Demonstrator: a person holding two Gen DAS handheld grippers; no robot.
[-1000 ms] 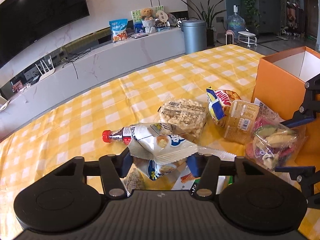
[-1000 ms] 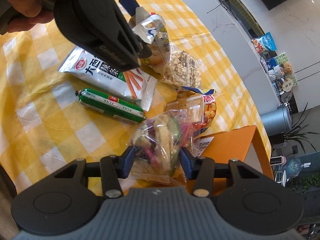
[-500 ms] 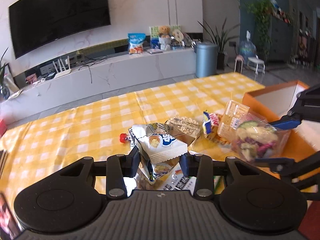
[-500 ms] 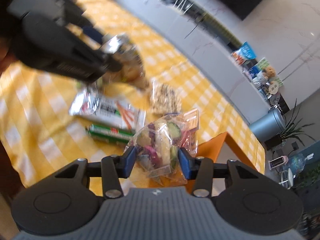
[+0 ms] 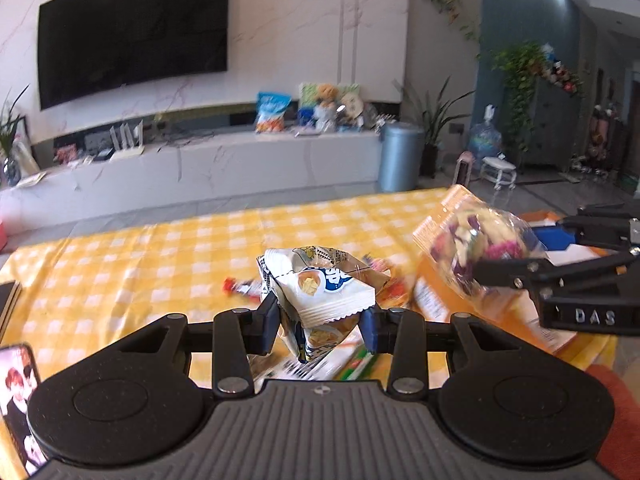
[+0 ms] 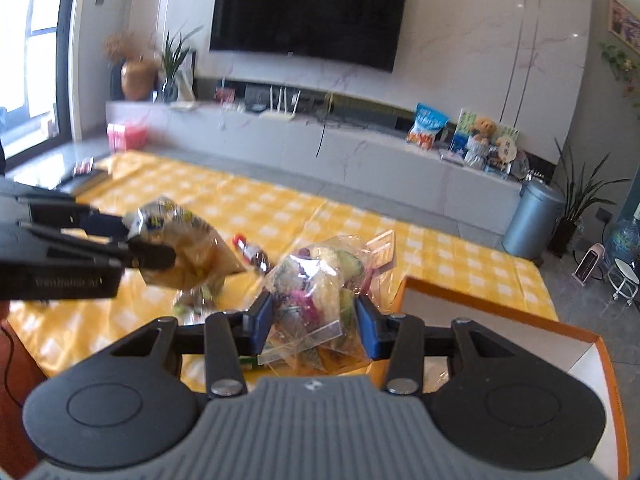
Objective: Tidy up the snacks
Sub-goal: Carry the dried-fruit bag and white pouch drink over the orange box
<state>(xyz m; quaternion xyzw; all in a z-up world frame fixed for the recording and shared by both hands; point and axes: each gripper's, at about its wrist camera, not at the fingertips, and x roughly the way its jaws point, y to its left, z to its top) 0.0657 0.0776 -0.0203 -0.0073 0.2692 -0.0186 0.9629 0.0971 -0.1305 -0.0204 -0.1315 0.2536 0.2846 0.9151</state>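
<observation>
Your left gripper (image 5: 320, 322) has its jaws clamped on the white snack packet (image 5: 320, 292), up off the desk (image 5: 120, 264). Your right gripper (image 6: 316, 322), jaws closing, pinches the clear mixed-snack bag (image 6: 320, 280) beside the orange box (image 6: 520, 320).

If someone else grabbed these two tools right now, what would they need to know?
Left gripper: fingers clamped on the white chip bag, held above the table.
Right gripper: jaws closing on the clear bag of mixed snacks, also lifted.
The orange box sits open beside the right gripper.
Done: both bags picked up.
Left: probably drop both in the box, then gather the bottle and the other packets.
</observation>
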